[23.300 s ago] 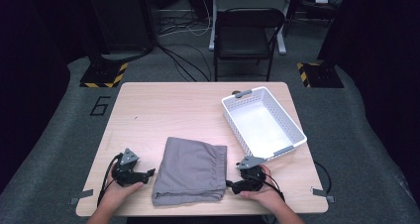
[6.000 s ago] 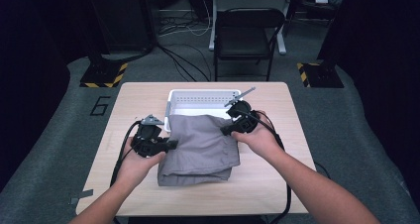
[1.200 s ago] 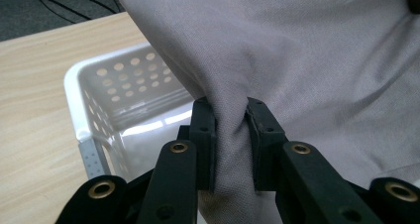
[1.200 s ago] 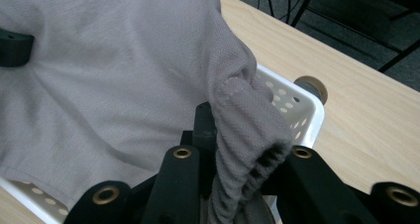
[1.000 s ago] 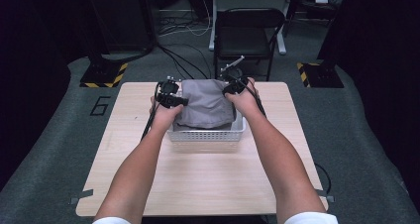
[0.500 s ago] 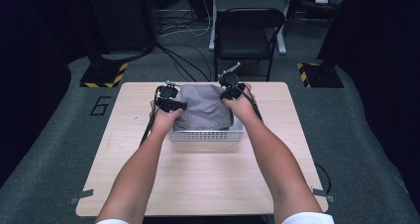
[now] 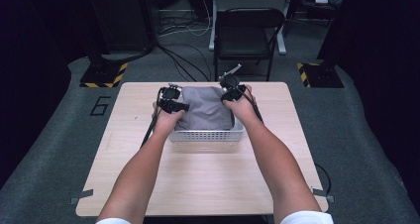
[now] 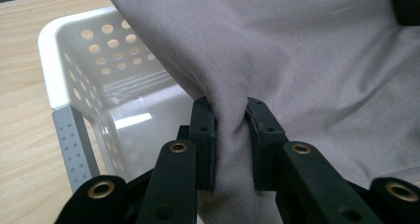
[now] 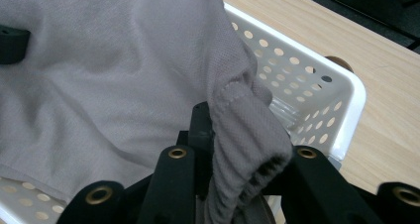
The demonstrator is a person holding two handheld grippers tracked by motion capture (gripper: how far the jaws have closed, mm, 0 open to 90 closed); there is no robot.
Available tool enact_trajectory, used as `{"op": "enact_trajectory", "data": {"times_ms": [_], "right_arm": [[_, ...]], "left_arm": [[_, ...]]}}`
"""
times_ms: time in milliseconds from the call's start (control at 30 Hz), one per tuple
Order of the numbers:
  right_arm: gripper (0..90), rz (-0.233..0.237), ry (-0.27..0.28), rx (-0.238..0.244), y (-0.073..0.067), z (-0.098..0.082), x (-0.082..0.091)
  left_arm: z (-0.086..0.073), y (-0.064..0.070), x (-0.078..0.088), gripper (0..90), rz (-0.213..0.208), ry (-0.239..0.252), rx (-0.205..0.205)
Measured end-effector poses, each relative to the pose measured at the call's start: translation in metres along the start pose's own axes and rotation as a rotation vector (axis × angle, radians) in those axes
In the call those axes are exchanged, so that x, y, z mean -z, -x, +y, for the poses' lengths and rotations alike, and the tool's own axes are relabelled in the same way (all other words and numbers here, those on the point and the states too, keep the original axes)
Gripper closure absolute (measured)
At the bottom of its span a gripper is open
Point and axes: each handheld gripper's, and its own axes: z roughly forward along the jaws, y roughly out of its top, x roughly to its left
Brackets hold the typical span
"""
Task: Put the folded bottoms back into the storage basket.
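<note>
- Reaching forward from the near table [image 7: 198,184] edge, both forearms run almost straight to the white basket [image 7: 207,135].
- Left gripper [image 7: 174,105] is clamped on a pinched fold of the grey folded garment [image 7: 205,110], pads pressing it.
- Right gripper [image 7: 232,92] has just been opening; bunched cloth seems to lie between its jaws.
- Compared with a second ago, the garment sits lower, settled into the basket near the far edge.

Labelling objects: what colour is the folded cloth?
Plain grey cloth, best in the left gripper view.
</note>
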Motion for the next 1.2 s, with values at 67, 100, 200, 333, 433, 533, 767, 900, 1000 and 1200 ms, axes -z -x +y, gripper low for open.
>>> {"op": "enact_trajectory", "data": {"times_ms": [67, 100, 200, 333, 433, 533, 767, 900, 1000, 1200], "right_arm": [[73.5, 0.005, 0.007, -0.006, 0.000, 0.000, 0.001], [73.6, 0.008, 0.012, -0.007, -0.001, 0.001, 0.001], [73.5, 0.009, 0.010, -0.006, -0.001, 0.001, 0.002], [70.9, -0.001, 0.008, -0.008, -0.001, 0.000, 0.001], [65.8, -0.002, 0.015, -0.007, -0.001, 0.001, 0.003], [59.6, -0.003, 0.025, -0.029, -0.001, 0.001, 0.006], [52.2, 0.012, 0.050, -0.036, 0.002, -0.002, 0.014], [52.5, 0.018, 0.053, -0.028, 0.000, -0.006, 0.017], [52.7, 0.021, 0.053, -0.017, -0.003, -0.006, 0.020], [53.1, 0.034, 0.056, -0.015, -0.009, -0.004, 0.020]], "left_arm": [[0.000, 0.000, 0.000, 76.0, 0.000, 0.001, 0.007], [0.000, 0.000, 0.000, 76.0, -0.001, 0.006, 0.007], [0.001, 0.001, -0.001, 76.0, 0.000, 0.008, -0.006], [0.000, 0.001, -0.004, 76.0, -0.003, 0.005, -0.004], [0.000, 0.000, -0.008, 75.9, 0.001, -0.005, -0.009], [0.000, 0.000, -0.013, 75.6, 0.002, -0.019, -0.013], [-0.002, -0.004, -0.019, 72.7, 0.029, -0.046, -0.028], [0.000, -0.006, -0.018, 64.9, 0.051, -0.022, -0.012], [0.001, -0.010, -0.013, 52.5, 0.060, -0.017, 0.011], [0.001, -0.017, -0.004, 46.8, 0.070, -0.021, 0.032]]}}
